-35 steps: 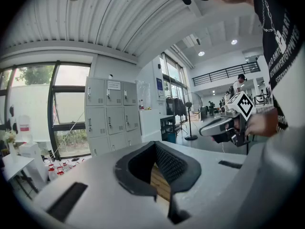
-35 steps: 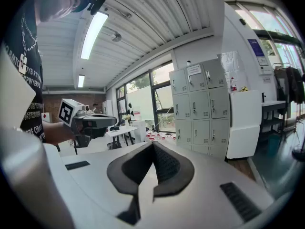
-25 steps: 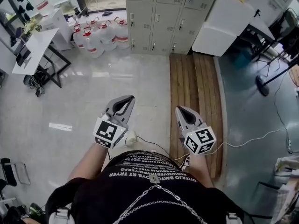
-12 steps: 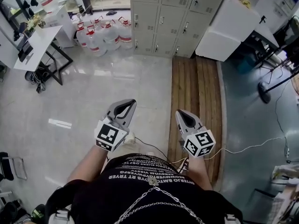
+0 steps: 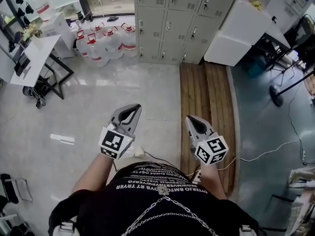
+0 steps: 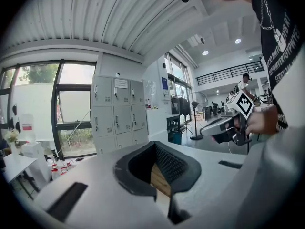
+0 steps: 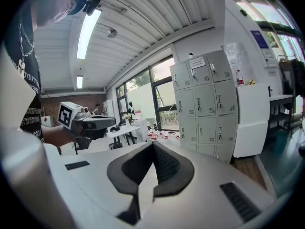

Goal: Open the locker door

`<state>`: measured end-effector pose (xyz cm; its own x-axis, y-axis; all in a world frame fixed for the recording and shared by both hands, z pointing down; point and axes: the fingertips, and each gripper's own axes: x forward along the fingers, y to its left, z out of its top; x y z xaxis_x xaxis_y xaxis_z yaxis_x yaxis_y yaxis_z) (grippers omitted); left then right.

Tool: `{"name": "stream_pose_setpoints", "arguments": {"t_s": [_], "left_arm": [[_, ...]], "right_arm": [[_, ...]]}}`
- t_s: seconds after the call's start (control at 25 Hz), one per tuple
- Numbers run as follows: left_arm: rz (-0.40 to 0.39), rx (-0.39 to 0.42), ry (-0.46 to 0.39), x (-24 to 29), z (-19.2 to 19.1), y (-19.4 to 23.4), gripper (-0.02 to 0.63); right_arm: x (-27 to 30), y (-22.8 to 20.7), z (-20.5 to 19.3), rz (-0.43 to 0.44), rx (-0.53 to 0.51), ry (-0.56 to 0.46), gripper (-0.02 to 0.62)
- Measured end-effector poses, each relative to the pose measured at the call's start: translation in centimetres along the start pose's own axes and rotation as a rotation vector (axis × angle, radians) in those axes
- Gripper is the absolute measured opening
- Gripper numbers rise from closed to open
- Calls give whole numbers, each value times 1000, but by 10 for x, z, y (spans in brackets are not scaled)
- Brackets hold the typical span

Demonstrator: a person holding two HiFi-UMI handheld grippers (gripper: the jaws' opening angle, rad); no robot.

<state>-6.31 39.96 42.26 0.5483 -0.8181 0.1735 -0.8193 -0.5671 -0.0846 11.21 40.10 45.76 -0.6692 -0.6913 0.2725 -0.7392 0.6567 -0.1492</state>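
Observation:
The grey lockers (image 5: 172, 18) stand against the far wall with all doors closed; they also show in the left gripper view (image 6: 116, 111) and the right gripper view (image 7: 205, 109). Both grippers are held side by side in front of the person's body, well short of the lockers and pointing toward them. My left gripper (image 5: 133, 107) has its jaw tips together with nothing between them (image 6: 155, 143). My right gripper (image 5: 189, 117) is likewise shut and empty (image 7: 152, 143). Each gripper shows in the other's view: the right one (image 6: 224, 125), the left one (image 7: 90, 123).
Several water jugs (image 5: 106, 41) stand left of the lockers, beside a white table (image 5: 37, 53). A white cabinet (image 5: 241, 26) sits to the lockers' right. A wooden floor strip (image 5: 206, 97) runs toward the lockers. A cable (image 5: 266, 154) and a fan stand (image 5: 283, 87) lie at the right.
The person has stepped a little toward the lockers, carrying both grippers along. The lockers now sit slightly lower in the head view. Both pairs of jaws stay as they were.

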Motion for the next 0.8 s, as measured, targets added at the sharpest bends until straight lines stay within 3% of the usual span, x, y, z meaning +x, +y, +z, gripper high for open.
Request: {"name": "stream_pose_setpoints", "arguments": {"t_s": [0.28,0.52,0.8], "left_arm": [[-55,57,0,5,-9,44,5],[-63,6,18,12,-23,83,5],[-110,-22,36,41,-34,84,5]], "right_arm": [[48,19,23,-37,-40,-9,-3],[69,17,35,-77,-65,-6,-3],[76,-15,27,-135,-16,-3,-3]]}}
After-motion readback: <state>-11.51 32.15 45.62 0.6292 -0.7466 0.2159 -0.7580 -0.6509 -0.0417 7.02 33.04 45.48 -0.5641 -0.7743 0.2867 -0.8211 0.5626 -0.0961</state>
